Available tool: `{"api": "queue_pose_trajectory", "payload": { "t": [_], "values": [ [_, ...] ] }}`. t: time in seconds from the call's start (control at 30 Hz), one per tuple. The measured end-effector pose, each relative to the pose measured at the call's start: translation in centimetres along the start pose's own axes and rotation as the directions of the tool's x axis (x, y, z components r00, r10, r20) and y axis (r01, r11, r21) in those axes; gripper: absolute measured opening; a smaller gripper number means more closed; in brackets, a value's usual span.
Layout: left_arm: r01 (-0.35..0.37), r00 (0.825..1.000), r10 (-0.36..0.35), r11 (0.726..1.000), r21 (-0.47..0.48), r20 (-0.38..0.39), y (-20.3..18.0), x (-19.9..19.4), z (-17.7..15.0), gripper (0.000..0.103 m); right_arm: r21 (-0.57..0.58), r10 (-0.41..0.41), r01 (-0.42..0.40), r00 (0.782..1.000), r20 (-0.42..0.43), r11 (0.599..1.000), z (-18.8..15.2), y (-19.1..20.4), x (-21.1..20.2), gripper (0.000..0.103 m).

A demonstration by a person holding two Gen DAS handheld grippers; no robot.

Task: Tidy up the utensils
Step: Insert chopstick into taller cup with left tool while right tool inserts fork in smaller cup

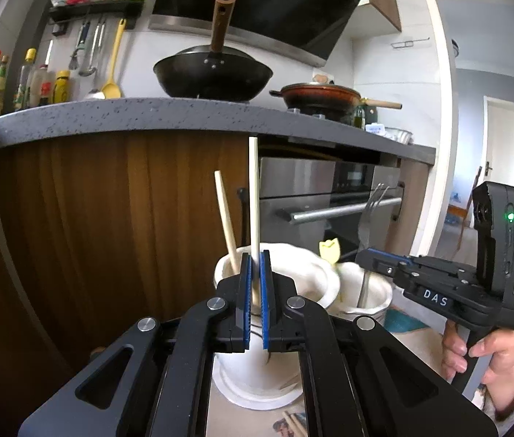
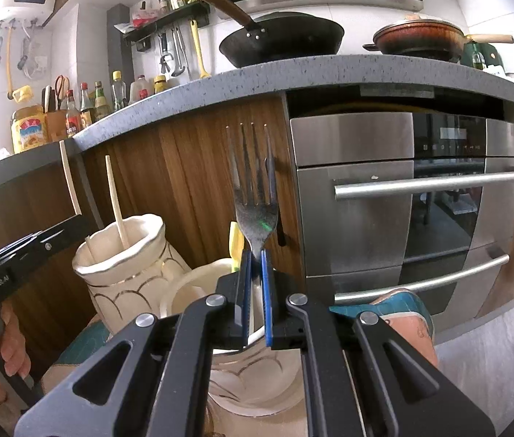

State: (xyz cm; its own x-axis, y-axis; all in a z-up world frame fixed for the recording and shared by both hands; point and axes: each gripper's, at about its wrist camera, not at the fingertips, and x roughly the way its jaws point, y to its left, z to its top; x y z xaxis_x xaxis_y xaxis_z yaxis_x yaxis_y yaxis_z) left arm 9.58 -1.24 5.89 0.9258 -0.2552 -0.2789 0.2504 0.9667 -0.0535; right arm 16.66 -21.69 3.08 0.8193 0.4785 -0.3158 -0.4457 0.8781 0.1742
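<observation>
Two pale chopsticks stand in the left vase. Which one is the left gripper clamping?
The taller, straighter pale chopstick, rising upright between the left gripper pads. The shorter chopstick leans left, free, inside the cream vase.

In the right wrist view, one vase holding two chopsticks stands at lower left. A second vase sits lower centre, oven at right, wok on the counter above.

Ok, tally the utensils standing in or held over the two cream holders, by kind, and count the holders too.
Chopsticks: 2, one in the left tool (chopstick), one loose in the holder
Forks: 1, in the right tool (fork)
Yellow-topped utensil, kind unclear: 1
Cream holders: 2 ()
Total: 6
</observation>
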Motion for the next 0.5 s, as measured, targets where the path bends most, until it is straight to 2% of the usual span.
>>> {"api": "queue_pose_trajectory", "payload": {
  "t": [0.27,0.4,0.47,0.5],
  "values": [
    [-0.022,1.0,0.022,1.0,0.001,-0.017,0.13,0.3,-0.09,0.005,0.0,-0.007,0.007,1.0,-0.003,1.0,-0.06,-0.03,0.15,0.005],
    [-0.028,0.999,0.028,1.0,-0.004,-0.015,0.32,0.29,-0.07,0.01,0.001,-0.014,0.014,1.0,0.002,1.0,0.01,0.01,0.09,0.006],
    [-0.026,1.0,0.026,1.0,-0.006,-0.015,0.35,0.23,-0.06,0.01,0.006,-0.017,0.017,1.0,0.008,1.0,0.07,-0.03,0.06,0.009],
    [-0.028,0.999,0.028,1.0,-0.006,-0.015,0.39,0.19,-0.04,0.013,0.009,-0.02,0.02,1.0,0.012,1.0,0.07,-0.08,-0.03,0.018]
  ]
}}
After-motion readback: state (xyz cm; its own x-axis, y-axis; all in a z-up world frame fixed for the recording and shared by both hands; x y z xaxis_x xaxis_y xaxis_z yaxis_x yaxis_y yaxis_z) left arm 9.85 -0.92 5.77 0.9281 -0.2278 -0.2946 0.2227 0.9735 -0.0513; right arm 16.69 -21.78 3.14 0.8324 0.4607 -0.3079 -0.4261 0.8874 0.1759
